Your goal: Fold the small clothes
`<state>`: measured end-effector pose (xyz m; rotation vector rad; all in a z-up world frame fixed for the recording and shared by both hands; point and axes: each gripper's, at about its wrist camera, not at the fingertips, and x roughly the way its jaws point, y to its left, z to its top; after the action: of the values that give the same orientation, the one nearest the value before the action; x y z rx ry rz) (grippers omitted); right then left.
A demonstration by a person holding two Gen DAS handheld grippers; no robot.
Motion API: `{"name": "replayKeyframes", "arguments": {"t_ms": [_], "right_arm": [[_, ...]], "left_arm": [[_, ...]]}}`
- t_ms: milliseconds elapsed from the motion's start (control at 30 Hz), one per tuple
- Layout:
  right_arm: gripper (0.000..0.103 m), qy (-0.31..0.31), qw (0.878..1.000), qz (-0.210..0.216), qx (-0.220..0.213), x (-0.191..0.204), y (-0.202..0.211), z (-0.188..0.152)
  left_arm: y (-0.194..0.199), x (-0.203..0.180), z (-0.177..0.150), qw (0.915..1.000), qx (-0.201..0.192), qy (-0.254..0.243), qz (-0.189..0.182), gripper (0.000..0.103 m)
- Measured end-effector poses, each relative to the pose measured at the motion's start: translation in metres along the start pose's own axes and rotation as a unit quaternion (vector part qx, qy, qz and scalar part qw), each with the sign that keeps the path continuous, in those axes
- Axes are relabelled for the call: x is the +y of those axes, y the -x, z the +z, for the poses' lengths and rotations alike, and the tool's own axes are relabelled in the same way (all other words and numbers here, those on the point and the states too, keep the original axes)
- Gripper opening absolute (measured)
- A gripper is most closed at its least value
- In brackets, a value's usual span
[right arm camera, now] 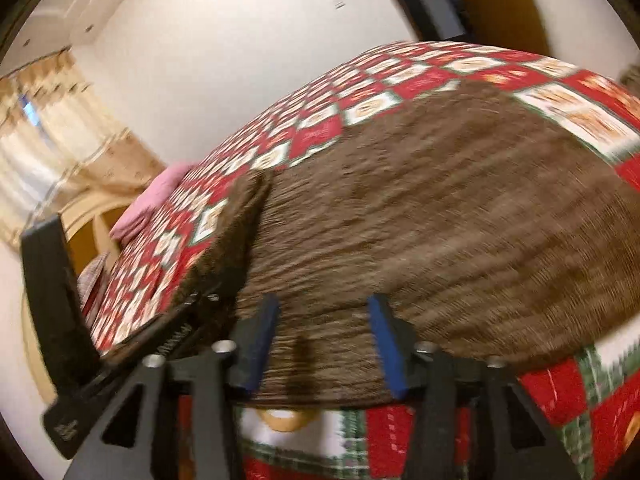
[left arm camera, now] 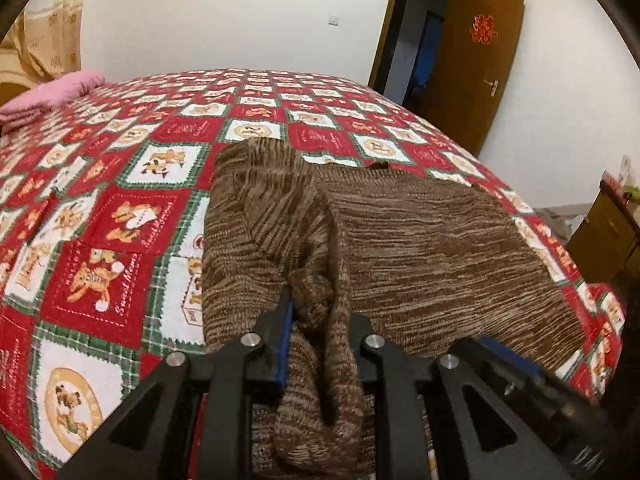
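Where my left gripper (left arm camera: 320, 320) sits nearest the lens, its fingers are pinched on a bunched fold of the brown knitted sweater (left arm camera: 420, 248), the gathered knit hanging down between them towards the camera. My right gripper (right arm camera: 324, 340) hovers at the sweater's near edge with its blue-padded fingers spread wide and nothing between them; this view is blurred by motion, so I cannot tell whether the pads touch the cloth. The sweater lies on the bedspread (left arm camera: 100, 240), most of its body flat to the right, while on the left a part is doubled over and lifted into a ridge that runs to my left grip. I judge the knit soft, limp and fairly light: it sags wherever it is unsupported, stretches under pull, and offers no stiffness to push against, so it wants lifting by two points, not dragging. The best holds, in my judgement, are the thicker edges, at hem or shoulder seam, with my free right gripper taking the near edge to match the left. The bedspread's red squares carry a script that seems to read "Sweet Memory" beside teddy bears; smaller wording is illegible. Further off lie a pink pillow (left arm camera: 52, 92) at the bed's left corner, a curtain (left arm camera: 48, 32) behind it, and an open wooden door (left arm camera: 476, 64) bearing a red paper emblem (left arm camera: 484, 30), too small to read.
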<state>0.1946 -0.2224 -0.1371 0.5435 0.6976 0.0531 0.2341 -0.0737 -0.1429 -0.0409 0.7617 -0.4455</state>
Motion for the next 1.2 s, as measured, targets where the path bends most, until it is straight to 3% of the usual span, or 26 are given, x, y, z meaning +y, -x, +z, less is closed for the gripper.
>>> {"name": "replayKeyframes", "arguments": {"t_ms": [100, 133, 200, 367, 467, 500, 533, 567, 833, 1200], "right_arm": [[0.055, 0.002, 0.998, 0.057, 0.013, 0.006, -0.006, 0.035], [0.056, -0.016, 0.995, 0.096, 0.031, 0.005, -0.018, 0.053], [0.055, -0.037, 0.989, 0.129, 0.062, 0.002, -0.041, 0.071], [0.055, 0.004, 0.984, 0.125, 0.129, 0.024, -0.113, 0.093], [0.054, 0.025, 0.98, 0.131, 0.146, 0.039, -0.14, 0.091], [0.039, 0.035, 0.982, 0.12, 0.143, 0.043, -0.143, 0.089], [0.013, 0.046, 0.984, 0.101, 0.14, 0.047, -0.148, 0.09], [0.009, 0.047, 0.984, 0.099, 0.138, 0.048, -0.15, 0.09], [0.008, 0.11, 0.988, 0.075, 0.082, 0.055, -0.112, 0.099], [0.008, 0.155, 0.987, 0.011, 0.035, -0.011, -0.028, 0.152]], "left_arm": [[-0.001, 0.003, -0.001, 0.9998, -0.002, 0.013, -0.013, 0.019], [-0.001, 0.004, -0.001, 0.9997, -0.003, 0.016, -0.016, 0.019], [-0.001, 0.005, -0.001, 0.9997, -0.003, 0.018, -0.019, 0.019], [0.0, 0.009, 0.0, 0.9992, -0.004, 0.028, -0.029, 0.019], [-0.001, 0.011, 0.001, 0.9989, -0.004, 0.033, -0.035, 0.019], [-0.001, 0.011, 0.001, 0.9988, -0.004, 0.034, -0.036, 0.019], [0.0, 0.011, 0.001, 0.9987, -0.004, 0.035, -0.037, 0.019], [0.0, 0.012, 0.001, 0.9986, -0.004, 0.037, -0.038, 0.019], [0.01, 0.0, 0.003, 0.9995, -0.009, 0.02, -0.02, 0.018], [0.025, -0.104, 0.031, 0.995, -0.022, -0.059, -0.077, 0.018]]}}
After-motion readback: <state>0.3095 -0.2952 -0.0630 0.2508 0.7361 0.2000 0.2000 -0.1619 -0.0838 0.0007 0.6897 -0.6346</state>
